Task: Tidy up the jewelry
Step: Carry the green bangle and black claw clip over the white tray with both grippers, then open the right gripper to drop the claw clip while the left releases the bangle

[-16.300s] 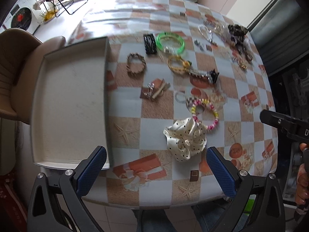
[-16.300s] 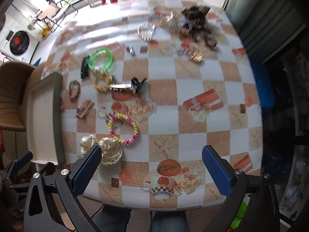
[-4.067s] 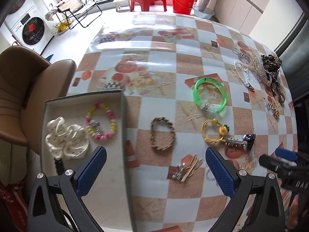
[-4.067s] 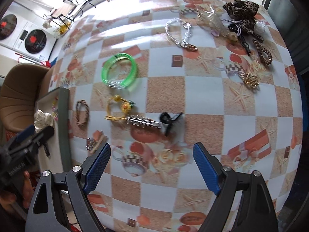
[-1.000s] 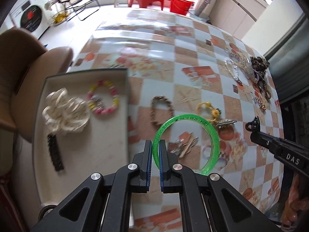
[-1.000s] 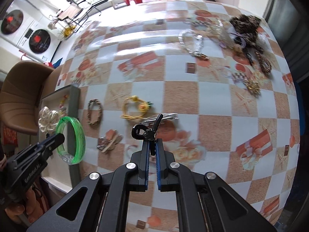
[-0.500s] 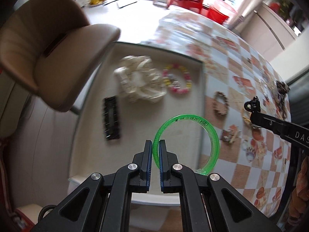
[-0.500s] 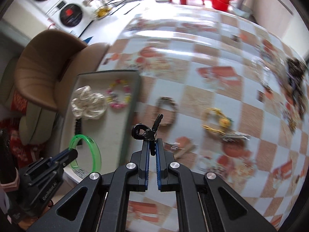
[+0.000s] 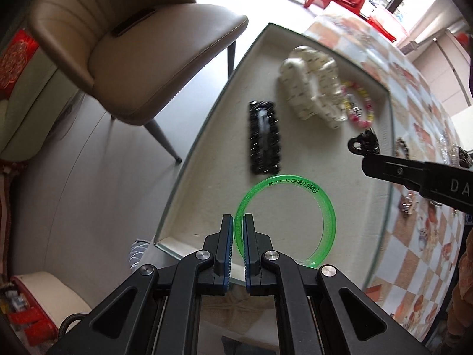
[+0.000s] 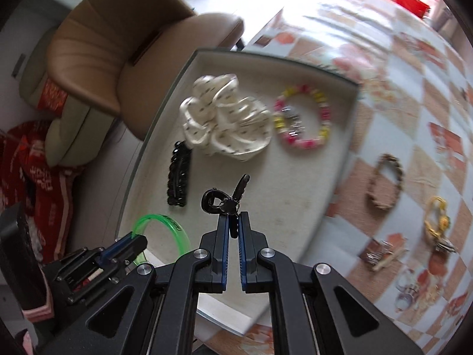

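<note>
My left gripper (image 9: 238,224) is shut on a green bangle (image 9: 325,204) and holds it over the near end of the white tray (image 9: 207,136). It also shows in the right wrist view (image 10: 130,244) with the bangle (image 10: 174,226). My right gripper (image 10: 233,222) is shut on a black claw clip (image 10: 224,199) above the tray (image 10: 295,201); in the left wrist view its tip (image 9: 366,159) carries the clip (image 9: 363,143). In the tray lie a white scrunchie (image 9: 313,88), a bead bracelet (image 9: 359,105) and a black hair clip (image 9: 264,137).
A tan chair (image 9: 124,44) stands left of the tray. On the checkered tablecloth (image 10: 414,88) lie a braided bracelet (image 10: 384,182), a yellow hair tie (image 10: 436,219) and small clips (image 10: 381,254). Red cloth (image 10: 32,159) lies on the floor side.
Both grippers have moved left from over the table to above the tray, carrying the green bangle and the black claw clip. The left one now sits lower over the tray's near end.
</note>
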### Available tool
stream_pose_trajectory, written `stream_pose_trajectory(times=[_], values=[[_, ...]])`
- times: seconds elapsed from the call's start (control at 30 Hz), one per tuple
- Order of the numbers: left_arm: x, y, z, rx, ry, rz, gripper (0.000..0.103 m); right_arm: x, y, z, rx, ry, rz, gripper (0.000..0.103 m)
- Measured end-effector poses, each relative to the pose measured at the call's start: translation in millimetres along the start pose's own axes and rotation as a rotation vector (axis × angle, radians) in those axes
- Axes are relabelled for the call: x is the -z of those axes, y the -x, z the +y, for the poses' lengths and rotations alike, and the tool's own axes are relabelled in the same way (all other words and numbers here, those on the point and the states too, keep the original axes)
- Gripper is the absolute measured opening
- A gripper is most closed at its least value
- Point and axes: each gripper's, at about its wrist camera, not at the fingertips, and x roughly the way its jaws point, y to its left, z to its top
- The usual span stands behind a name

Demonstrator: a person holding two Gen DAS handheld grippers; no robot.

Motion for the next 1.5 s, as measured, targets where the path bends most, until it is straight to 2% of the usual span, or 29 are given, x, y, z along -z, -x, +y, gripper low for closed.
stream_pose_trajectory(times=[0.23,0.37,0.57,1.03,1.13,1.17,1.2,1.37,1.5], values=[[-1.4,-14.7,3.9,-0.012,0.006,0.006,0.009,-14.8,-34.9,14.6,0.013,0.041,0.057,0.006],[-3.5,-20.4,5.4,-0.022,0.009,0.007,0.009,-26.9,-44.8,15.6,0.016,0.032,0.062,0.006],[-4.0,-24.6,2.2,-0.035,-0.014,-0.006,0.009,-41.2,-54.7,14.2,0.037,0.03,0.061,0.007],[-3.1,-22.8,-4.8,-0.059,-0.044,-0.003,0.01,-46.3,-62.3,14.9,0.042,0.028,0.077,0.009],[-2.6,-20.4,-6.8,-0.07,-0.045,-0.004,0.01,-43.8,-60.1,13.3,0.041,0.027,0.077,0.023],[-2.7,-19.3,-7.1,-0.07,-0.044,-0.005,0.01,-43.1,-58.5,12.9,0.042,0.026,0.073,0.038],[-2.7,-18.3,-7.4,-0.072,-0.043,-0.006,0.01,-41.5,-55.4,11.6,0.042,0.025,0.067,0.048],[-3.2,-10.4,-11.9,-0.087,-0.052,-0.018,0.01,-36.1,-39.8,5.8,0.019,0.008,0.051,0.05],[-5.1,-2.3,-13.3,-0.085,-0.058,-0.022,0.01,-30.6,-20.4,-0.8,-0.003,-0.012,0.027,0.058]])
